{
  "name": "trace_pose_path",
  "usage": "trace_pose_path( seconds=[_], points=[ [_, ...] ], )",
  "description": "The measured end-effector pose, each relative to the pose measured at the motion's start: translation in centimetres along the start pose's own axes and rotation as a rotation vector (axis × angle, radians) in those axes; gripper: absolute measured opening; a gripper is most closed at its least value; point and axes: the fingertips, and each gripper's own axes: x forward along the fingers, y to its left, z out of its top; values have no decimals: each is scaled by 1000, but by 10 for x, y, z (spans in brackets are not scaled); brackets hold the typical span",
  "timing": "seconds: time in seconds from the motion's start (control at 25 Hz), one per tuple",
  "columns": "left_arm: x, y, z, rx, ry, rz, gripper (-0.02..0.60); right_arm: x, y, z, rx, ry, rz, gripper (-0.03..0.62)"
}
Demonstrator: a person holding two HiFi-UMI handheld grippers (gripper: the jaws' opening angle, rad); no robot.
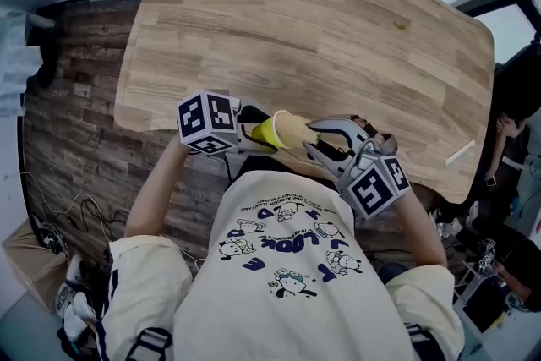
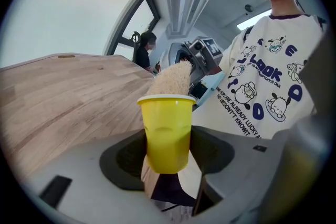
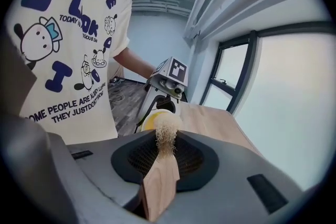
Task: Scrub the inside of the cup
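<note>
In the head view, my left gripper [image 1: 254,131] is shut on a yellow plastic cup [image 1: 267,132], held on its side near the table's front edge with its mouth toward the right gripper. In the left gripper view, the cup [image 2: 168,128] sits between the pads of the left gripper [image 2: 168,152]. My right gripper [image 1: 325,139] is shut on the wooden handle of a brush [image 3: 160,181]. The brush's pale bristles [image 3: 167,131] reach into the cup's mouth [image 3: 153,119], and a tuft of bristles [image 2: 172,80] shows above the rim.
The wooden table [image 1: 321,30] carries a white strip [image 1: 461,152] at its right edge and a small yellowish spot [image 1: 399,27]. People stand beyond the table's right side [image 1: 507,131]. Cables lie on the floor at left [image 1: 51,224].
</note>
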Motion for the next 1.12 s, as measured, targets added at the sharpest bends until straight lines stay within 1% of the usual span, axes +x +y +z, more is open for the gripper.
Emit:
trace_pose_path(
  seconds=[0.2,0.28,0.4,0.52,0.56,0.64,0.76,0.84,1.0,1.12],
  points=[
    [-8,8,0,0,-23,75,267,-8,-15,-1,89,-31,-55,78],
    [-13,15,4,-5,-48,124,267,-11,-27,0,136,-65,-105,78],
    [-22,27,12,-19,-101,204,267,-19,-48,0,251,-113,-198,78],
    [-30,33,23,-17,-152,267,267,-26,-64,1,354,-141,-258,78],
    [-32,34,27,-11,-162,285,267,-28,-68,1,372,-151,-269,78],
    [-35,37,32,7,-167,324,267,-31,-77,0,375,-175,-297,78],
    [-39,45,42,20,-190,396,267,-37,-93,-4,400,-197,-374,78],
    [-45,52,51,5,-235,453,267,-41,-102,-8,451,-216,-432,78],
    [-60,68,66,-41,-359,580,267,-50,-115,-16,569,-269,-549,78],
    [-69,74,73,-81,-435,629,267,-55,-121,-18,587,-282,-624,78]
  ],
)
